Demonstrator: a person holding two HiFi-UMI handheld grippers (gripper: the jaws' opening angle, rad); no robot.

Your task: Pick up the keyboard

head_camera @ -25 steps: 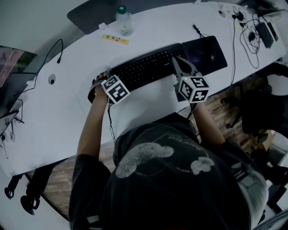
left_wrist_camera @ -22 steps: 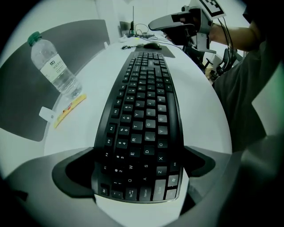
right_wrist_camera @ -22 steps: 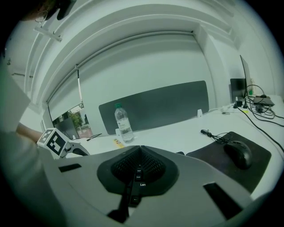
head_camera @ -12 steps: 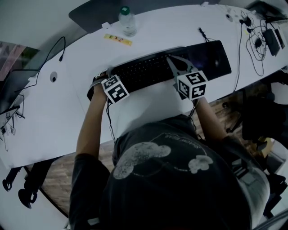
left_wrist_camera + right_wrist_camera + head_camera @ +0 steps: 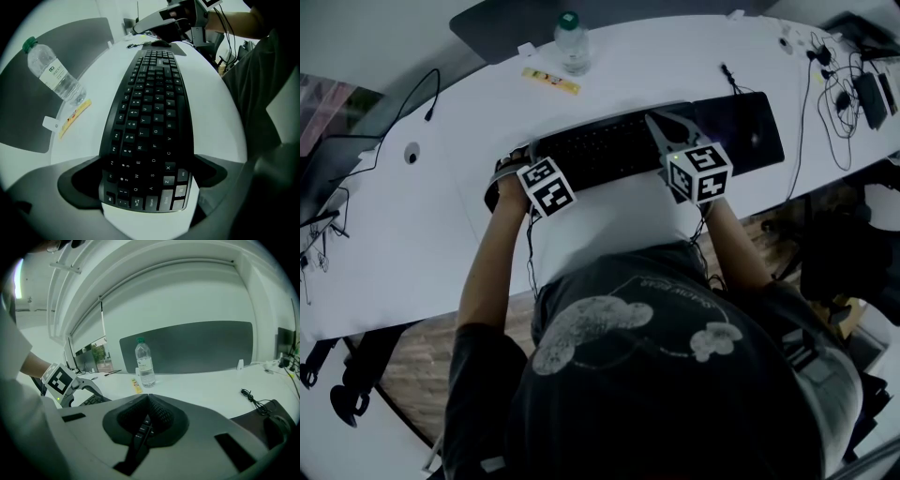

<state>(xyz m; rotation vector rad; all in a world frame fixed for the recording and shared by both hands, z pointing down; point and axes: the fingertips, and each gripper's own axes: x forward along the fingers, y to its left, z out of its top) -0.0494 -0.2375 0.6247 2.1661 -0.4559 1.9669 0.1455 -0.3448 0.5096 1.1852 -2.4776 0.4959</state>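
A black curved keyboard (image 5: 600, 150) lies on the white table (image 5: 412, 253). My left gripper (image 5: 506, 174) points straight down over its left end. In the left gripper view (image 5: 147, 187) its dark pads (image 5: 77, 180) sit against both long edges of the keyboard (image 5: 150, 117), so it is shut on it. My right gripper (image 5: 651, 119) slants down over the keyboard's right part with its jaws shut on nothing. In the right gripper view (image 5: 147, 397) a few keys show below the closed tips. Whether the tips touch the keys I cannot tell.
A water bottle (image 5: 571, 42) and a yellow strip (image 5: 550, 81) lie behind the keyboard. A black mouse pad (image 5: 741, 127) adjoins the keyboard's right end. Cables and small devices (image 5: 830, 80) clutter the far right. A grey partition (image 5: 516, 19) stands at the table's back edge.
My right gripper has moved a little left over the keyboard's right part and dipped slightly. The left gripper has stayed at the left end.
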